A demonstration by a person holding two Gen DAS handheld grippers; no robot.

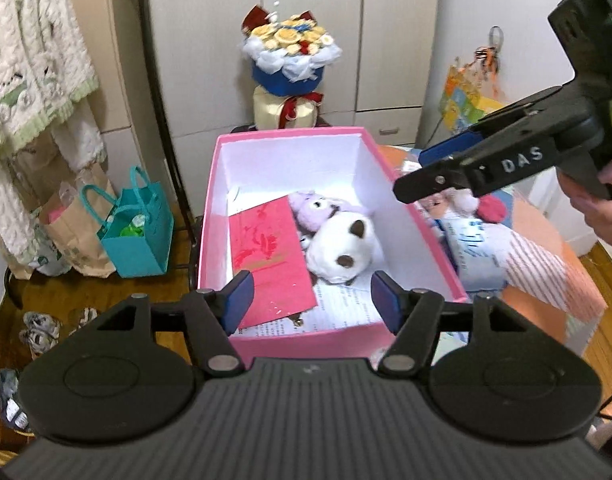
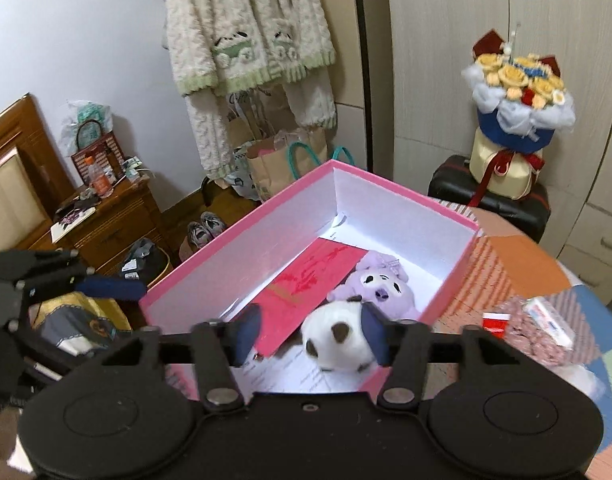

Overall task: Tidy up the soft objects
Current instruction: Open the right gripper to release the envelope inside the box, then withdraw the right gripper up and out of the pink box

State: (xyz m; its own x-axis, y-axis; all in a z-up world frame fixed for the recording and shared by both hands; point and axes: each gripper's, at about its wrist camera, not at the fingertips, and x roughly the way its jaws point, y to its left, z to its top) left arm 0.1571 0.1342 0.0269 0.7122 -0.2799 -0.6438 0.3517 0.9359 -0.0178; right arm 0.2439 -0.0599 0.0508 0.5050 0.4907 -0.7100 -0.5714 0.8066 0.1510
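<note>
Left wrist view: the left gripper (image 1: pixel 312 300) holds its jaws apart with nothing between them, poised above the near end of the pink box (image 1: pixel 209 216); the right gripper (image 2: pixel 308 336) is likewise spread and empty over the same box. Inside lie a white plush with brown patches (image 1: pixel 342 250), a purple plush (image 1: pixel 312 210) just behind it, and a red envelope (image 1: pixel 271 256) alongside. The placing step looks finished; next likely calls for reaching to the plush items (image 1: pixel 480 202) on the patchwork cloth (image 1: pixel 546 272) beside the box.

Even, soft indoor light; slight motion blur throughout; strong fisheye bending and dark corners at the edges
</note>
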